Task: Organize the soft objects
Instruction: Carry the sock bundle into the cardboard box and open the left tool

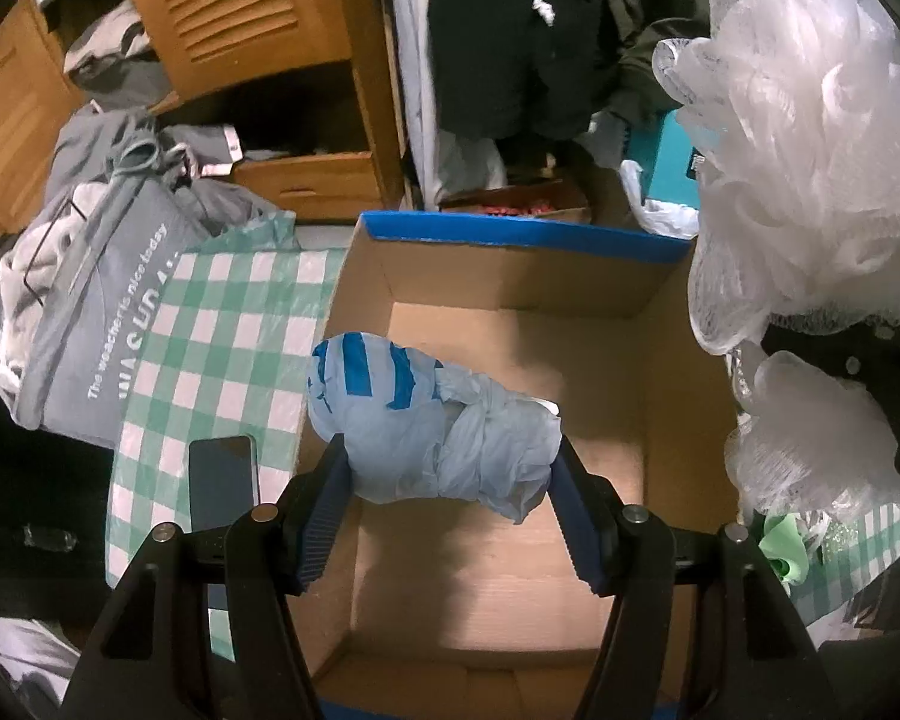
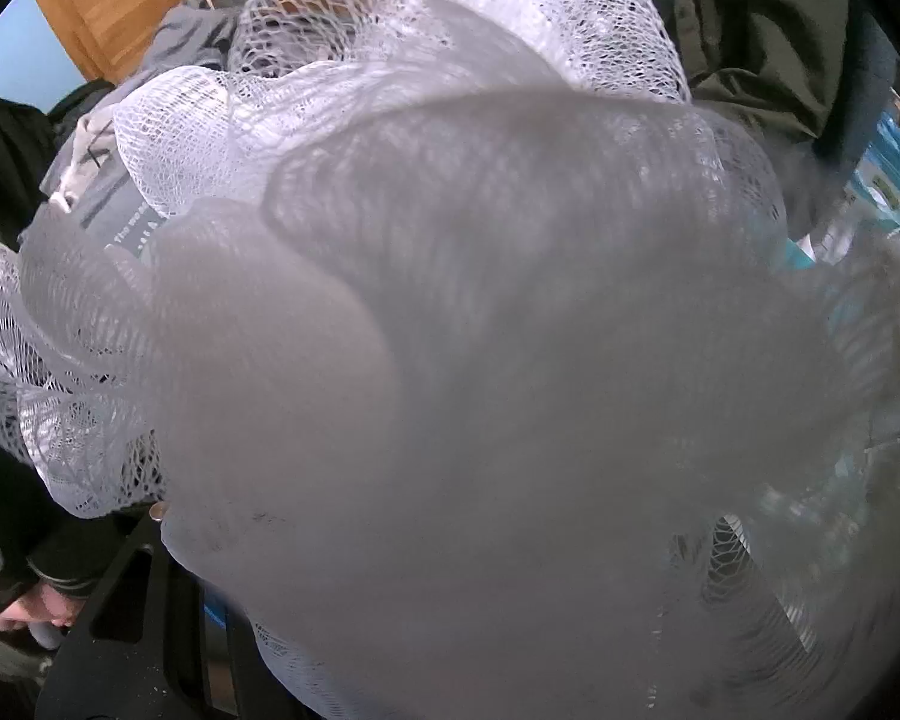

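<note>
The left tongs (image 1: pixel 450 468) pinched a crumpled pale-blue plastic bundle with blue tape (image 1: pixel 426 420) over the open cardboard box (image 1: pixel 510 276), while at two o'clock the right tongs' grip inside a white mesh bath pouf (image 1: pixel 810 180) stayed hidden, so springy netting might snag the rim and spill.

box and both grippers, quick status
Left gripper shut on pale blue bundle, above open cardboard box. Right gripper: white mesh pouf in it, smothering its camera. Box floor bare, nothing blocking the drop.
</note>
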Available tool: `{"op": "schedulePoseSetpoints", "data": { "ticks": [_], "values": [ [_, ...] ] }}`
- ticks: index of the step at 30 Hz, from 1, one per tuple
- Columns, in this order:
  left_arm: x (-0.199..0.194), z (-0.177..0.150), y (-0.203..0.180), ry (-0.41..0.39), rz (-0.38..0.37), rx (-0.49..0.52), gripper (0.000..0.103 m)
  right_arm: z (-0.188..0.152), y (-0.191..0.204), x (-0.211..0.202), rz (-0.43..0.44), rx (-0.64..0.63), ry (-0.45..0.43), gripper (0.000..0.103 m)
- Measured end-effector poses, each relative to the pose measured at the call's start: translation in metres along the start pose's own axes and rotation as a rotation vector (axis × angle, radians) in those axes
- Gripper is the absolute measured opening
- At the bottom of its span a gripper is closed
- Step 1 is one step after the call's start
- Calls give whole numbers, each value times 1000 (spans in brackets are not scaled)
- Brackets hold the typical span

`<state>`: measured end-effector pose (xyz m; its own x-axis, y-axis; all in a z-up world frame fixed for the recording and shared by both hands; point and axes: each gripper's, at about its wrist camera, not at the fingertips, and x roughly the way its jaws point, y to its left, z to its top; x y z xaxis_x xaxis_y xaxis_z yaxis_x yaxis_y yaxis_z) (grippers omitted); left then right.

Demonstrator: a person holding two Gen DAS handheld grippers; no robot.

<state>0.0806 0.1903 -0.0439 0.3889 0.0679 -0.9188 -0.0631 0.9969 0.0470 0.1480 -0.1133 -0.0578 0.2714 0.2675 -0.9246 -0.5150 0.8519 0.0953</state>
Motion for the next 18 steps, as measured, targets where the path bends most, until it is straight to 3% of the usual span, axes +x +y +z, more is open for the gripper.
{"op": "schedulePoseSetpoints", "data": {
  "ticks": [11, 18],
  "values": [
    [6, -3, 10, 26, 7, -34, 66, -8, -48, 5, 19, -48, 44, 58],
    [6, -5, 13, 36, 33, -44, 73, -18, -91, 3, 14, -43, 45, 71]
  ]
}}
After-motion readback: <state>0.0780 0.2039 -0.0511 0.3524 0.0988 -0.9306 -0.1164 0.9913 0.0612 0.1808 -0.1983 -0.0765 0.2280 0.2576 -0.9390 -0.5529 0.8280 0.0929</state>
